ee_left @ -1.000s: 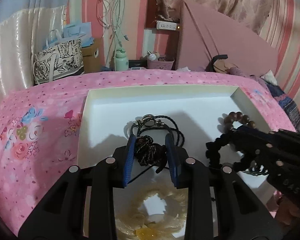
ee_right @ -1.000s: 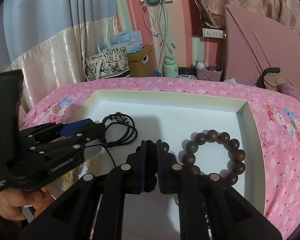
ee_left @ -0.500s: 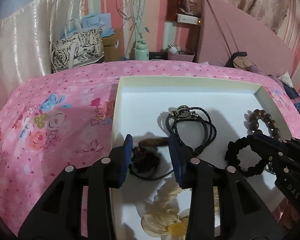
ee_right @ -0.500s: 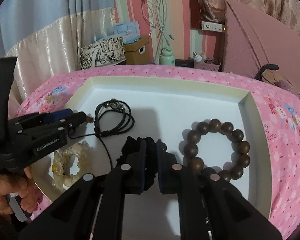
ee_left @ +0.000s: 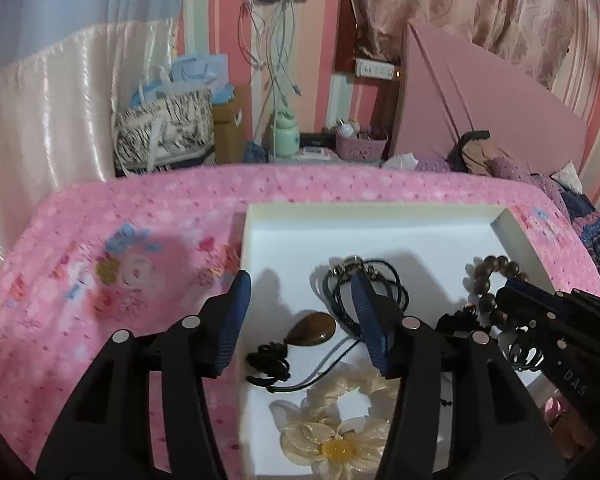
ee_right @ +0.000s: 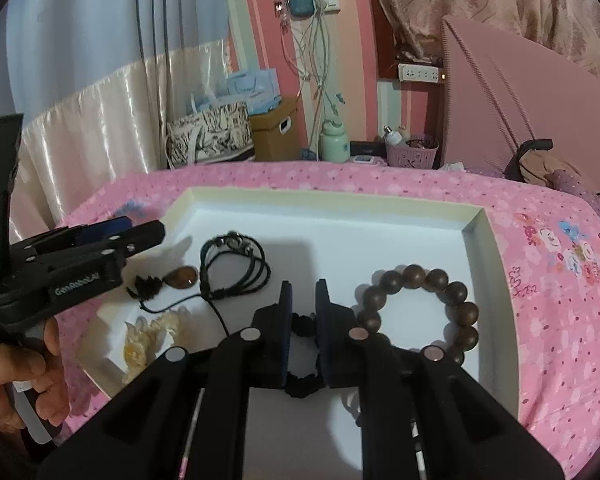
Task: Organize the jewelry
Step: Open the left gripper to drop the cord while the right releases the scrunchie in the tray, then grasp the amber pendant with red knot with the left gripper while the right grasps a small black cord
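**Jewelry lying in a shallow white tray on pink floral bedding**

Sitting on a pink flower-print bedspread [ee_right: 560,280]: a shallow white tray [ee_right: 482,240] with cream-coloured upright walls and a smooth matte floor, filling the lower centre of both views.

Lying along the tray's left side in the right wrist view: a glossy brown teardrop pendant [ee_left: 312,329] on thin black cord with a knotted black tassel, a coil of braided black cord bracelet [ee_right: 236,266] with a small metal clasp just above and right of it, and a pale, gauzy cream scrunchie [ee_left: 340,436] with a yellow centre at lower left. Resting at right centre – a ring of round, dark wooden beads [ee_right: 420,312], matte and smooth.

Hovering over the pendant, the left gripper [ee_left: 300,320], ribbed blue pads spread wide with nothing between them; pendant showing in the gap, lying on the tray floor.

Closing narrowly near the bottom centre, the right gripper [ee_right: 303,304], dark pads pinching a fuzzy black hair tie [ee_right: 302,384] – looped, textured fabric bulging out below the pads, just left of the beads.
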Demonstrator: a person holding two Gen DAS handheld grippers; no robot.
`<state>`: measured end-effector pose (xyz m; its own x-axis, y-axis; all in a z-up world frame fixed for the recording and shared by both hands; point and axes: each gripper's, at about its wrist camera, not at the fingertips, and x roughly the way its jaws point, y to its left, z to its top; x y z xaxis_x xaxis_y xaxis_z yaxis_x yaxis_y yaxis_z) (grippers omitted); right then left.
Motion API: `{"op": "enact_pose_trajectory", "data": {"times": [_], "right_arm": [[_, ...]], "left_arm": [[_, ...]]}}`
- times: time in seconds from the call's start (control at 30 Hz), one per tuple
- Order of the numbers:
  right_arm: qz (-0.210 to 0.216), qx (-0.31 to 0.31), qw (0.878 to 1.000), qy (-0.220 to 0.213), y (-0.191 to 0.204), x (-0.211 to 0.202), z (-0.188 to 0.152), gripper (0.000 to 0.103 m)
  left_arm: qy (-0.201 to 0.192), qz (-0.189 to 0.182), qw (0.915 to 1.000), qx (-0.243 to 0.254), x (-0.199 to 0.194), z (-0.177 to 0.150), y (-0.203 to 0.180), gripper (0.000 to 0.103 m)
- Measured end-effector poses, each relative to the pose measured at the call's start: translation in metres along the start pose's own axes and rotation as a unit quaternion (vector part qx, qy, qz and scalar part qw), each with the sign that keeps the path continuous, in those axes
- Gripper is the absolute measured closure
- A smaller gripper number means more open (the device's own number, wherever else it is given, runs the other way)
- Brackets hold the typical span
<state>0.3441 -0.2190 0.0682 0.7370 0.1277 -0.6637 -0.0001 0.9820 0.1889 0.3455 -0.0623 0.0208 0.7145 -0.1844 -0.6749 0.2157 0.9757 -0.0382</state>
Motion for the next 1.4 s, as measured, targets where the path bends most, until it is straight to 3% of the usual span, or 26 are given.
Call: {"op": "enact_pose_trajectory", "data": {"times": [0.1,0.17,0.33,0.37,0.47,0.57,0.73,0.9,1.03,1.4], "right_arm": [[-0.002,-0.006,1.0,-0.016,-0.002,-0.012,0.004,0.078],[0.006,0.003,1.0,-0.024,-0.005,-0.023,0.01,0.076],[0.007,-0.009,0.998,-0.068,-0.008,-0.077,0.02,0.068],[0.002,-0.015,0.997,-0.071,-0.012,-0.089,0.016,0.062],[-0.018,-0.021,0.996,-0.079,-0.035,-0.12,-0.001,0.062],[-0.019,-0.003,0.997,-0.076,-0.071,-0.149,-0.037,0.061],[-0.057,0.021,0.996,-0.06,-0.114,-0.169,-0.096,0.06],[-0.055,0.046,0.996,-0.052,-0.13,-0.171,-0.13,0.06],[-0.051,0.043,0.996,-0.054,-0.125,-0.174,-0.139,0.06],[-0.048,0.048,0.997,-0.043,-0.132,-0.176,-0.163,0.059]], "left_arm": [[-0.03,0.019,0.9993,0.014,-0.019,0.007,-0.006,0.049],[-0.053,0.039,0.9971,0.038,-0.034,0.012,-0.019,0.049],[-0.069,0.034,0.9949,0.065,-0.073,0.01,-0.041,0.043],[-0.066,0.026,0.995,0.07,-0.083,0.004,-0.043,0.039],[-0.055,0.02,0.9947,0.084,-0.106,-0.023,-0.043,0.039],[-0.045,0.006,0.9967,0.068,-0.121,-0.057,-0.033,0.039],[-0.03,-0.013,0.9986,0.04,-0.124,-0.105,-0.031,0.039],[-0.013,-0.033,0.9983,0.047,-0.129,-0.145,-0.044,0.039],[0.005,-0.031,0.9949,0.096,-0.126,-0.171,-0.072,0.04],[0.06,-0.043,0.9916,0.106,-0.09,-0.184,-0.085,0.071]]}}
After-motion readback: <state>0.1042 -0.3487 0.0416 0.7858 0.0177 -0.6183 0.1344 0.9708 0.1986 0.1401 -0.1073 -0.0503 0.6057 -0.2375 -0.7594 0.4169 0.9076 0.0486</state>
